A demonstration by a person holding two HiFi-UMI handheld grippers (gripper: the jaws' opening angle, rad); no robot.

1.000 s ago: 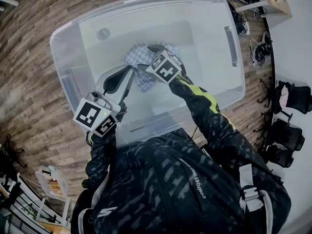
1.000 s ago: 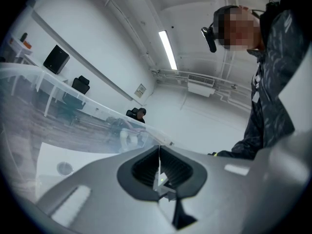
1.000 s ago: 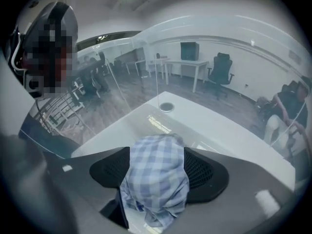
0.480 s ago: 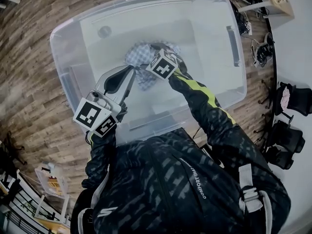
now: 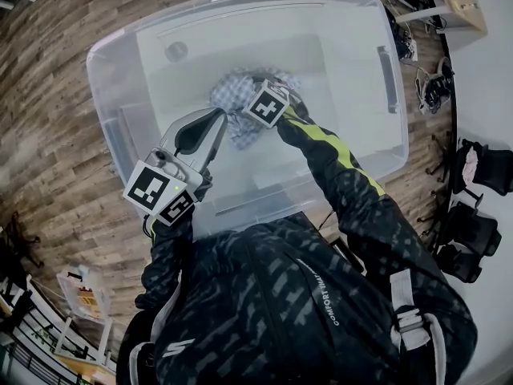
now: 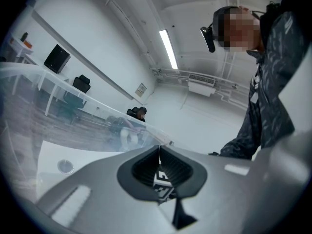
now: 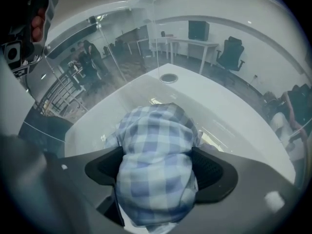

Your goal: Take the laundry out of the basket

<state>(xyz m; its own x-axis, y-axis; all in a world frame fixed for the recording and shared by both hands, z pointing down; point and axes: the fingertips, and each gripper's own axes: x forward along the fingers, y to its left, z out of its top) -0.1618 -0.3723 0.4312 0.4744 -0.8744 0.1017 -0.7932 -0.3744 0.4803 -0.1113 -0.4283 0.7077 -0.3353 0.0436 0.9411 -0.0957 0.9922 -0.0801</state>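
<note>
A blue-and-white checked cloth [image 5: 231, 96] lies bunched on the floor of a big clear plastic bin [image 5: 383, 24]. My right gripper [image 5: 255, 103] reaches down into the bin onto that cloth. In the right gripper view the cloth [image 7: 157, 145] fills the gap of the right gripper [image 7: 158, 165]; its jaws are opening and stand wide on either side of the bundle. My left gripper [image 5: 210, 123] hovers over the bin's near left part, beside the cloth. The left gripper [image 6: 159, 148] is shut, its jaws meeting in a thin seam with nothing between them.
A small round disc [image 5: 175, 51] sits on the bin floor at the far left. The bin stands on a wood-plank floor [image 5: 48, 135]. Shoes and dark bags [image 5: 473, 167] line the right wall. A rack [image 5: 80, 303] stands at the lower left.
My right gripper has shifted a little further over the checked cloth. The left gripper has stayed where it was.
</note>
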